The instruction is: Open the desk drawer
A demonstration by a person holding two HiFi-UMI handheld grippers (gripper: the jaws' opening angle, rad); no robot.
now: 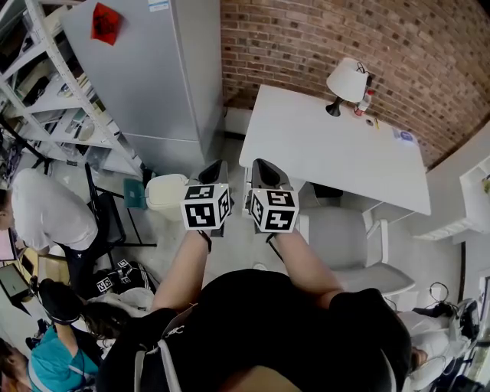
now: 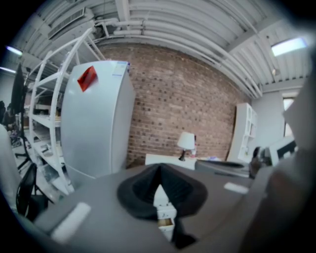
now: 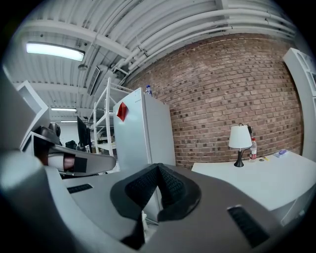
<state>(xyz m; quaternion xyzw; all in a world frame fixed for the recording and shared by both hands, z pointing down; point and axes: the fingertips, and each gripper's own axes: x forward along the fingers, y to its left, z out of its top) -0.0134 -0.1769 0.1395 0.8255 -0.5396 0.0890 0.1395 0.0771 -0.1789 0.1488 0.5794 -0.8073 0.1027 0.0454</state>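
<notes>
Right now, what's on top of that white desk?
A lamp and a bottle stand at the desk's brick-wall edge, beside a few small bits too small to name. The top hides any drawer underneath.

Both forearms reach forward, left hand-held gripper [image 1: 217, 170] and right hand-held gripper [image 1: 262, 168] side by side, jaws closed.

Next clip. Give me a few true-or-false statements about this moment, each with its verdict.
A lamp stands on the white desk. True.
The right gripper grips a drawer handle. False: its jaws are shut on nothing.
The refrigerator bears a red sticker. True.
The wall behind the desk is white tile. False: it is red brick.
The chair by the desk is white. True.
</notes>
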